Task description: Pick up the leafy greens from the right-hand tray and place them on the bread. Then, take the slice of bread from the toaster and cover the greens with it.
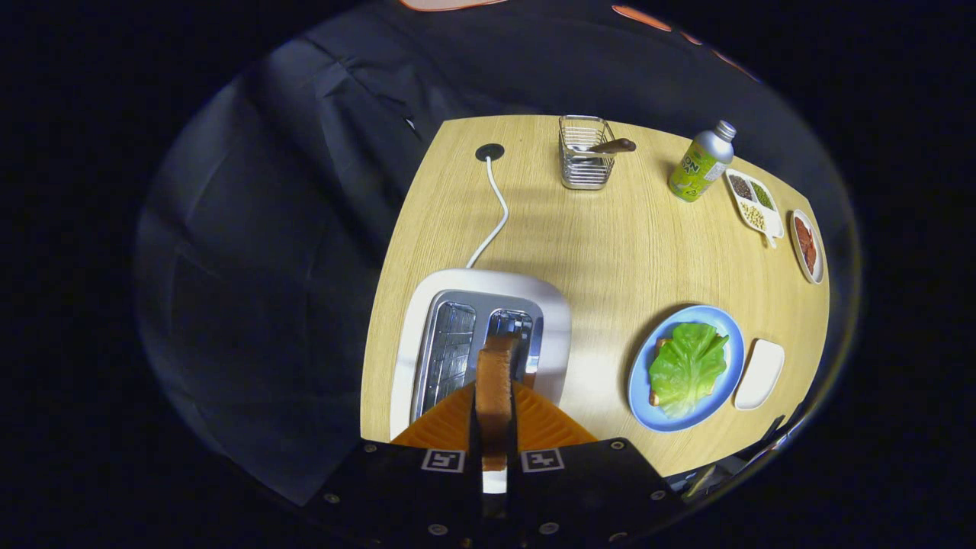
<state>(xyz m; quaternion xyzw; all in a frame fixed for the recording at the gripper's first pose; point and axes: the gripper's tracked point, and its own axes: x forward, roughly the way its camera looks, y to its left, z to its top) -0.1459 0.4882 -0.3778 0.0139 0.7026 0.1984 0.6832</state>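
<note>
Your gripper point(494, 427) pinches the bread slice point(495, 396) edge-on above the toaster point(427, 320); judged light and crumbly, so hold gently.

Bright, sharp centre; dim, fisheye-warped edges

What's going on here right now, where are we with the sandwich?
The gripper is shut on a slice of bread, held edge-up between its fingers above the white toaster, whose slots look empty. The leafy greens already lie on the other bread on the blue plate, beyond the fingers and to the side of the toaster. The small white tray next to the plate is bare. What remains is carrying the slice over and covering the greens.
</note>
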